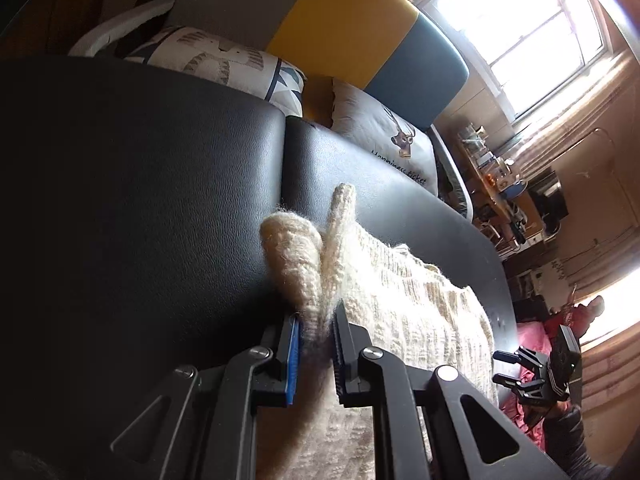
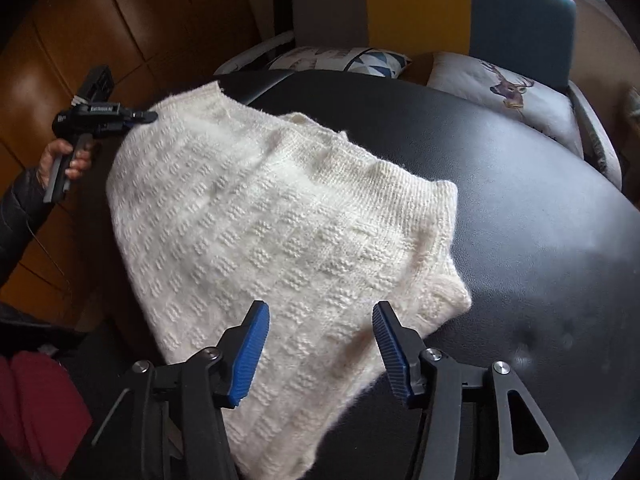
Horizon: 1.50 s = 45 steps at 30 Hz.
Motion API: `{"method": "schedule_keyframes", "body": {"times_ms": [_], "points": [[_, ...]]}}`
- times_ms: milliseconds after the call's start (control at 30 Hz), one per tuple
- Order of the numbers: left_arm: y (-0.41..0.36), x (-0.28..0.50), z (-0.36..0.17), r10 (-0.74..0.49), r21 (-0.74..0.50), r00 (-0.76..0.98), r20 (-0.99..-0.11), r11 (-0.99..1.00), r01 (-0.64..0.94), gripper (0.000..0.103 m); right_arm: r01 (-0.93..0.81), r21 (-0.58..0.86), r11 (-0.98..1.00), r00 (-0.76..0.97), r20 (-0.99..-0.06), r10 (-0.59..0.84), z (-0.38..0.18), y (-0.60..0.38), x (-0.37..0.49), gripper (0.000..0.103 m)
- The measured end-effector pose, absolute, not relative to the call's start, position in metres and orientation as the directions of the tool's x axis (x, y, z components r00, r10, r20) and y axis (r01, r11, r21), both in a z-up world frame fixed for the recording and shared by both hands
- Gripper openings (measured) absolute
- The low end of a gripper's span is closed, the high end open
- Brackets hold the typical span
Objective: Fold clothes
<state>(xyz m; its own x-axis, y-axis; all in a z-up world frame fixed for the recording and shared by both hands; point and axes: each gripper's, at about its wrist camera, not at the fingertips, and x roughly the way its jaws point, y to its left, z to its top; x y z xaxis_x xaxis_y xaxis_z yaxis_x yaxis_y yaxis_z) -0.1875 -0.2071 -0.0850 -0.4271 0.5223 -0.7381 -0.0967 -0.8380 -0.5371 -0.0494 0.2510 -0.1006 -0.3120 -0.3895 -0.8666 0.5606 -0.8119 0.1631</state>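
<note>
A cream knitted sweater (image 2: 272, 232) lies spread on a black leather surface (image 2: 520, 208), its near part hanging over the front edge. In the left wrist view my left gripper (image 1: 314, 332) is shut on a bunched edge of the sweater (image 1: 400, 300), fabric pinched between the blue pads. From the right wrist view the left gripper (image 2: 140, 116) sits at the sweater's far left corner, held by a hand (image 2: 64, 160). My right gripper (image 2: 320, 320) hovers open just above the sweater's near part, nothing between its blue pads (image 2: 250, 352). The right gripper (image 1: 508, 368) also shows small at the lower right of the left wrist view.
Two printed cushions (image 2: 508, 92) (image 2: 340, 60) sit behind the black surface against a grey, yellow and blue chair back (image 2: 420, 4). Wooden cabinets (image 2: 100, 40) stand at left. Red fabric (image 2: 36, 408) lies low at left. A bright window (image 1: 520, 32) and a cluttered desk (image 1: 504, 192) fill the far side.
</note>
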Motion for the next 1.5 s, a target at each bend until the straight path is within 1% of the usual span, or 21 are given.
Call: {"method": "schedule_keyframes", "body": {"times_ms": [33, 100, 233, 500, 633, 767, 900, 1067, 1167, 1233, 1267, 1333, 1400, 1500], "points": [[-0.199, -0.185, -0.080, 0.543, -0.556, -0.427, -0.723, -0.824, -0.106, 0.013, 0.575, 0.159, -0.802, -0.284, -0.881, -0.379, -0.107, 0.250, -0.053, 0.052], [-0.183, -0.180, -0.071, 0.582, -0.593, -0.427, -0.692, -0.796, -0.124, 0.013, 0.606, 0.153, -0.780, -0.235, -0.903, -0.360, -0.121, 0.249, -0.059, 0.052], [-0.151, -0.171, -0.051, 0.657, -0.662, -0.424, -0.624, -0.732, -0.160, 0.012, 0.632, 0.148, -0.760, -0.208, -0.913, -0.351, -0.133, 0.247, -0.065, 0.052], [-0.086, -0.151, -0.013, 0.784, -0.778, -0.406, -0.470, -0.585, -0.230, 0.012, 0.566, 0.155, -0.810, -0.278, -0.889, -0.365, -0.137, 0.261, -0.054, 0.054], [-0.036, -0.154, -0.006, 0.822, -0.822, -0.385, -0.419, -0.524, -0.225, 0.012, 0.522, 0.180, -0.834, -0.325, -0.862, -0.390, -0.138, 0.271, -0.047, 0.057], [0.011, -0.158, -0.013, 0.842, -0.853, -0.356, -0.404, -0.488, -0.187, 0.012, 0.491, 0.208, -0.846, -0.359, -0.836, -0.415, -0.139, 0.281, -0.043, 0.057], [0.056, -0.159, -0.034, 0.847, -0.862, -0.318, -0.426, -0.486, -0.142, 0.012, 0.465, 0.255, -0.848, -0.383, -0.805, -0.453, -0.141, 0.294, -0.040, 0.057], [0.106, -0.152, -0.067, 0.843, -0.854, -0.244, -0.478, -0.511, -0.093, 0.012, 0.447, 0.302, -0.842, -0.402, -0.773, -0.491, -0.146, 0.299, -0.032, 0.057], [0.126, -0.146, -0.087, 0.821, -0.831, -0.222, -0.526, -0.552, -0.071, 0.012, 0.447, 0.319, -0.836, -0.405, -0.761, -0.506, -0.147, 0.291, -0.031, 0.057], [0.133, -0.145, -0.102, 0.802, -0.817, -0.216, -0.557, -0.576, -0.032, 0.012, 0.445, 0.330, -0.832, -0.407, -0.753, -0.517, -0.149, 0.281, -0.034, 0.057], [0.136, -0.145, -0.110, 0.806, -0.822, -0.197, -0.558, -0.570, -0.004, 0.013, 0.444, 0.334, -0.831, -0.410, -0.749, -0.520, -0.149, 0.282, -0.033, 0.057], [0.140, -0.143, -0.125, 0.832, -0.845, -0.149, -0.535, -0.532, 0.059, 0.015, 0.440, 0.338, -0.832, -0.418, -0.743, -0.523, -0.149, 0.283, -0.031, 0.057], [0.142, -0.138, -0.124, 0.880, -0.886, -0.108, -0.463, -0.456, 0.082, 0.015, 0.446, 0.326, -0.833, -0.429, -0.739, -0.519, -0.148, 0.282, -0.028, 0.057], [0.143, -0.125, -0.096, 0.918, -0.920, -0.066, -0.391, -0.391, 0.015, 0.018, 0.452, 0.321, -0.832, -0.446, -0.726, -0.523, -0.144, 0.287, -0.020, 0.057]]}}
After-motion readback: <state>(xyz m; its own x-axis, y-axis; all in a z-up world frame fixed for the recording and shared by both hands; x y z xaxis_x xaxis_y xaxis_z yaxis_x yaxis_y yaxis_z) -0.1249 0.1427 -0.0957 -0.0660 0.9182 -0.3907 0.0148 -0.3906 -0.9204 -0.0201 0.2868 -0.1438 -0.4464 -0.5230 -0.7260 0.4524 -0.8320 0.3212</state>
